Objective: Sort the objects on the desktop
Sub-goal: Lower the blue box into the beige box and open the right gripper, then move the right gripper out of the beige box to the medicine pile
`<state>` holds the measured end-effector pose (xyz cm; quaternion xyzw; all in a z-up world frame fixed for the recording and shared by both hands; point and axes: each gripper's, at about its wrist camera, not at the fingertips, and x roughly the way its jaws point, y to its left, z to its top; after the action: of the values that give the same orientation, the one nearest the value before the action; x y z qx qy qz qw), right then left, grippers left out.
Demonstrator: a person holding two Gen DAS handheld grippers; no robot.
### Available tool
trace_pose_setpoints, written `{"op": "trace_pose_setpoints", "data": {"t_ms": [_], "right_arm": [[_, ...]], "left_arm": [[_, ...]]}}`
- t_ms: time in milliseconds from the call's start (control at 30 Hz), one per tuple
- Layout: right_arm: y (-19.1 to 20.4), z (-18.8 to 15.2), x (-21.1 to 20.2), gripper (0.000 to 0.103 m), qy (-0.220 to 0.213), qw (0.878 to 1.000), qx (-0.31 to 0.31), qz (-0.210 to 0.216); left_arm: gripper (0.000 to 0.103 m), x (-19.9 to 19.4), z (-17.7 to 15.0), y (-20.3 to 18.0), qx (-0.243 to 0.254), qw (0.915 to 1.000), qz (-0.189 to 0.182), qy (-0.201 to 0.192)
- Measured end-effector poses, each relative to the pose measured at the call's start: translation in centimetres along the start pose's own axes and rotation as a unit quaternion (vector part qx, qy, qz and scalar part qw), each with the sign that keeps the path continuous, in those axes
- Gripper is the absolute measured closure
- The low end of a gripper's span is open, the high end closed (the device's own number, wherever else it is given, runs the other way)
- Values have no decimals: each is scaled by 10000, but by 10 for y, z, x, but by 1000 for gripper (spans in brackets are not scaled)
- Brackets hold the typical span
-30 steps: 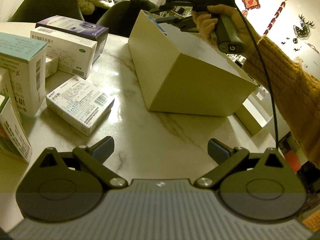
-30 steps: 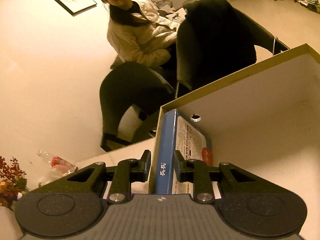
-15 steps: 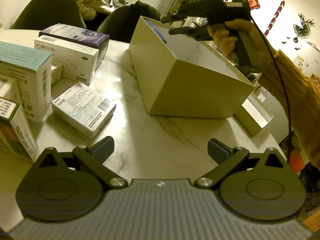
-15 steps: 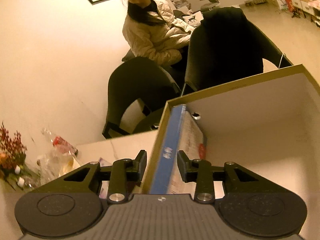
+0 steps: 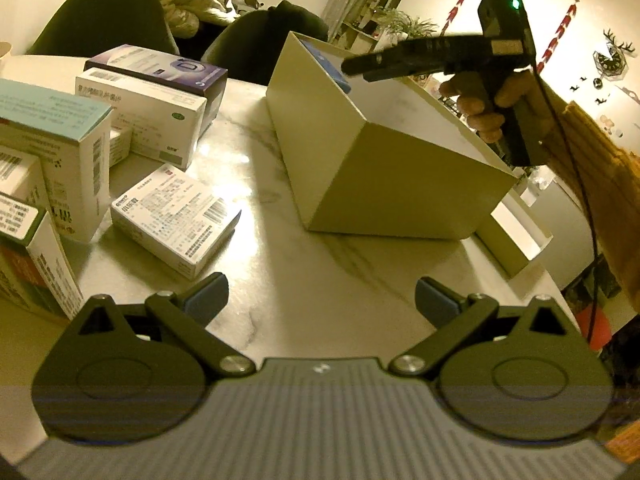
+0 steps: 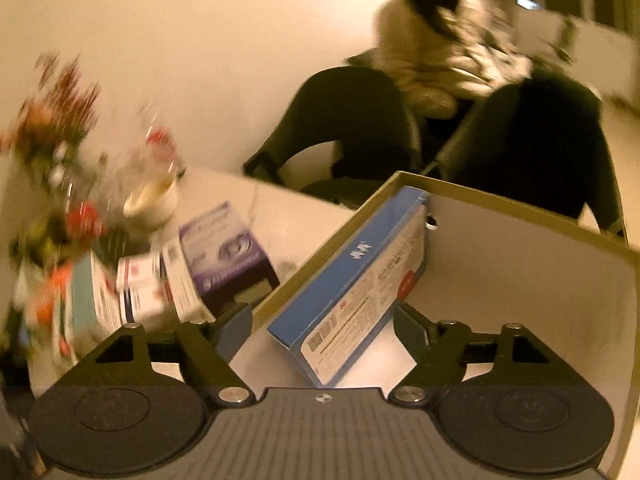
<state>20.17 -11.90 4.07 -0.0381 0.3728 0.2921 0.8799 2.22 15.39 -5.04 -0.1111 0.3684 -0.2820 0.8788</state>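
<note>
- Left wrist view: the left gripper (image 5: 320, 294) hovers over the marble table (image 5: 288, 280), jaws wide apart and empty. Loose medicine cartons (image 5: 172, 216) wait at its left, beside the storage box (image 5: 360, 168). The right gripper (image 5: 360, 70) hangs above that box.
- Right wrist view, blurred: the right gripper (image 6: 322, 330) has just been opening; its jaws stand clear of the blue carton (image 6: 360, 284), which seemingly leans against the box's wall. Drop-off looks finished; next, fetch another carton.
</note>
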Motion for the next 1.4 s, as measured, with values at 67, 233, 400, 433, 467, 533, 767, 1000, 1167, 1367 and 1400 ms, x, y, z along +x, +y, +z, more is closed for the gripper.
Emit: {"op": "trace_pose_setpoints", "data": {"t_ms": [67,233,400,433,467,533,767,1000,1167,1367,1400], "right_arm": [[6,-1,6,22,61,9984,-557,36],[11,-1,28,16,434,9889,-1418,45],[14,-6,55,15,757,9737,-2150,-29],[14,-8,60,15,805,9701,-2290,23],[15,-9,65,15,852,9663,-2427,84],[16,-11,74,15,942,9590,-2667,161],[15,-14,97,13,1188,9415,-3135,334],[9,-12,101,13,1023,9379,-3283,449],[8,-15,103,13,936,9419,-3201,396],[13,-16,99,13,957,9439,-3155,213],[13,-16,97,13,960,9442,-3146,180]], "left_arm": [[2,-1,1,2,-31,10000,3,-5],[2,-1,1,4,-48,10000,82,-15],[2,0,3,4,-33,10000,57,-15],[2,0,3,4,-29,10000,55,-13],[2,0,4,4,-29,10000,56,-16],[2,0,5,5,-36,10000,59,-28],[2,2,4,9,-96,9999,46,-15],[2,2,3,15,-239,9997,36,-3],[2,0,3,13,-244,9997,48,-31],[2,-8,2,11,-230,9994,212,-118],[2,-10,2,12,-237,9993,243,-144]]}}
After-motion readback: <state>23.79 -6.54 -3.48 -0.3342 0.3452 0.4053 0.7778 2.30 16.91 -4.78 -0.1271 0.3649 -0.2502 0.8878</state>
